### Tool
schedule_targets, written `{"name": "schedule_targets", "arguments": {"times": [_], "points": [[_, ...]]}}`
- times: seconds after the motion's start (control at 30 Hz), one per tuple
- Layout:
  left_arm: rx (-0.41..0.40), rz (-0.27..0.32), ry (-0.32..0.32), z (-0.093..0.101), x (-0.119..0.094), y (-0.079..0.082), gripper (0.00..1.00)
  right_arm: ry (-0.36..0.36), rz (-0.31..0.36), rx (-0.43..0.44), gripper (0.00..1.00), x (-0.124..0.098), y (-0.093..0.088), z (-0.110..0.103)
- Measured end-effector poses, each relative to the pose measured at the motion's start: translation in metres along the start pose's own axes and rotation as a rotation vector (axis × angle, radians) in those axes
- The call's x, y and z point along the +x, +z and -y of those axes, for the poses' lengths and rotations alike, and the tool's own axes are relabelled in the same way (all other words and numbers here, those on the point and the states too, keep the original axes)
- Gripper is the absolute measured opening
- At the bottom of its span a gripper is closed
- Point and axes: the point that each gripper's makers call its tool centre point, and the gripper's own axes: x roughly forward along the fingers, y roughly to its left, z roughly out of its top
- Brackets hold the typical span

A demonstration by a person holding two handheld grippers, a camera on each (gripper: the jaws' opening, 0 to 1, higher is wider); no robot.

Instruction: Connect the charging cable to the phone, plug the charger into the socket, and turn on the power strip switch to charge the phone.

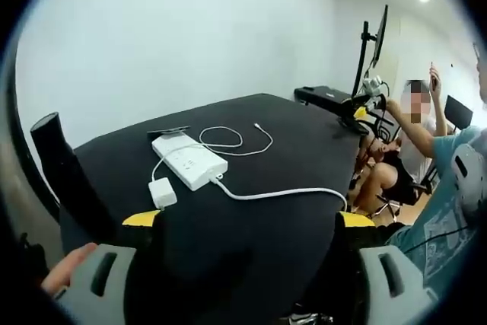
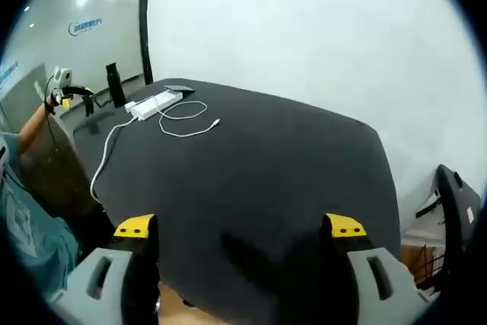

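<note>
The phone (image 1: pixel 169 132) lies flat at the far side of the black surface (image 1: pixel 289 157), just behind the strip (image 1: pixel 189 160). The cable (image 1: pixel 236 141) loops beside them, its free plug (image 1: pixel 258 125) lying apart; the charger (image 1: pixel 162 192) sits unplugged near the strip. Both my grippers, left (image 1: pixel 249 222) and right (image 2: pixel 240 227), hover well back with jaws spread and empty. I'd take the plug first, gripping close behind its tip, and steady the phone with the other gripper.
</note>
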Motion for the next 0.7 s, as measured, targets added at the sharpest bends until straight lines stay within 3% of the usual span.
{"name": "schedule_targets", "arguments": {"times": [0.13,0.3,0.6,0.7], "points": [[-0.007,0.007,-0.001,-0.005,0.0,0.004,0.88,0.005,0.0,-0.002,0.85,0.0,0.006,0.011],[-0.012,0.01,0.001,-0.009,0.0,0.007,0.88,-0.004,-0.002,-0.015,0.85,0.003,0.013,-0.004],[-0.017,0.004,-0.007,-0.014,0.006,0.012,0.9,0.009,-0.006,-0.017,0.84,0.012,0.028,0.008],[-0.009,-0.003,-0.013,-0.011,0.01,0.014,0.92,0.013,-0.009,-0.023,0.84,0.016,0.033,-0.005]]}}
